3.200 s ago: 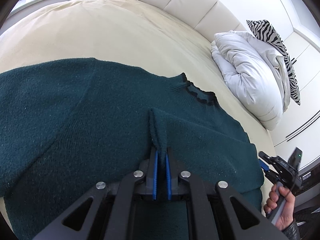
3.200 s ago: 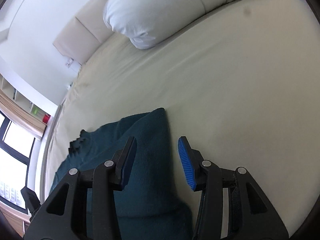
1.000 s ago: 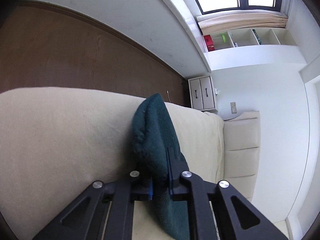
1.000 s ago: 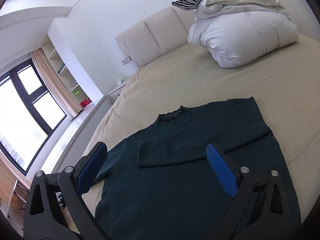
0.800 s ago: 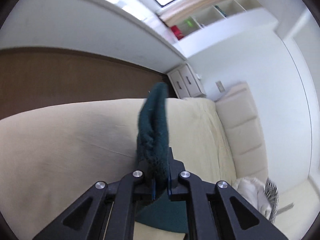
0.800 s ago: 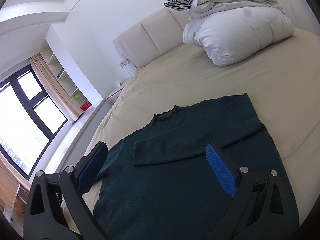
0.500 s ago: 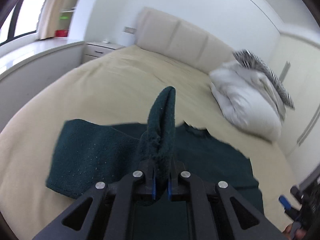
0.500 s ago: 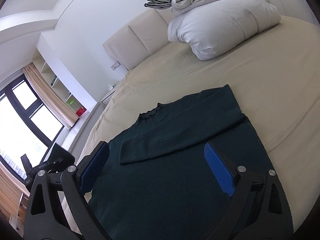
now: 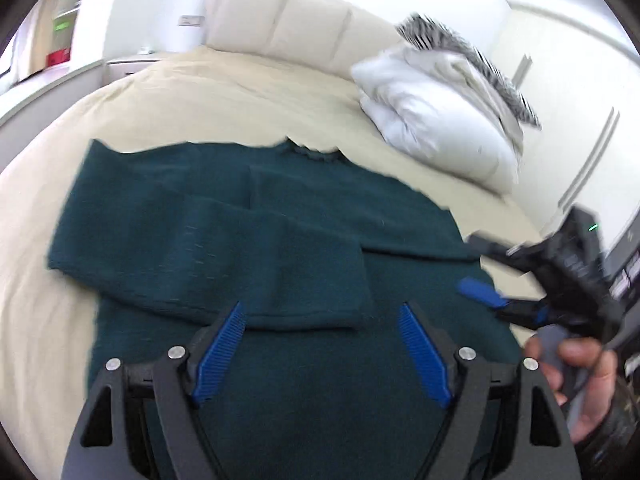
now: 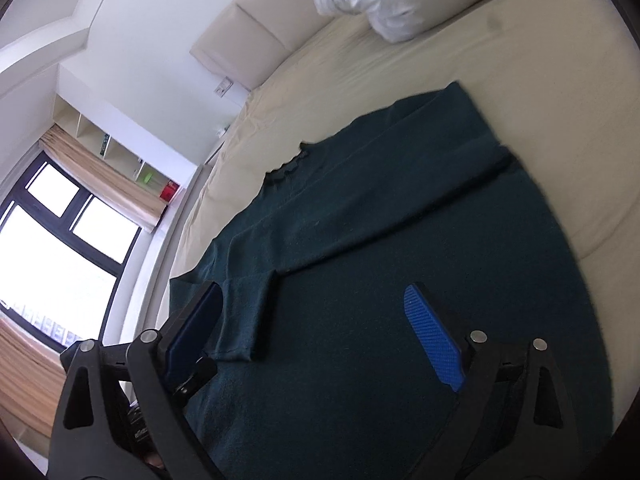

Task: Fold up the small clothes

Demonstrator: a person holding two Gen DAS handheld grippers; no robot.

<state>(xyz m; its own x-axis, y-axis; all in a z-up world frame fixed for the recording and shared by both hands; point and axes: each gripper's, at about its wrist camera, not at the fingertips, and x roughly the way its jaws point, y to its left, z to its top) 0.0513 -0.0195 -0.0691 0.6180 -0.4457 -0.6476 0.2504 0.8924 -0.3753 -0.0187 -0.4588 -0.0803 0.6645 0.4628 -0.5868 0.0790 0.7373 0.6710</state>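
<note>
A dark green knit sweater [image 9: 304, 248] lies spread flat on the cream bed [image 9: 208, 92], neckline toward the headboard [image 9: 288, 20]. The left tongs [image 9: 320, 344] hover just above its lower body with the blue pads spread wide apart and nothing between them. Directly ahead of those pads a sleeve [image 9: 224, 256] lies folded across the chest, its cuff end sitting just beyond and between the two pads. Under it, further ahead, the other sleeve crosses the chest from the right side; the blur makes its exact edge hard to trace.

The right tongs [image 10: 316, 328] hang over the same sweater [image 10: 380, 280] from the right hem side, also wide open and empty. In that view the upper sleeve [image 10: 244, 316] ends just beside the left pad, while the lower sleeve runs away ahead toward the far shoulder. From the left camera the right tongs [image 9: 486, 280] show at the right edge, over the sweater's side, held by the person's right hand [image 9: 576, 384].

Well ahead and to the right of the left tongs, a white duvet [image 9: 440, 104] is bundled by the headboard with a zebra-print pillow [image 9: 468, 56] on top. A dark-framed window [image 10: 52, 232] shows far left of the right tongs.
</note>
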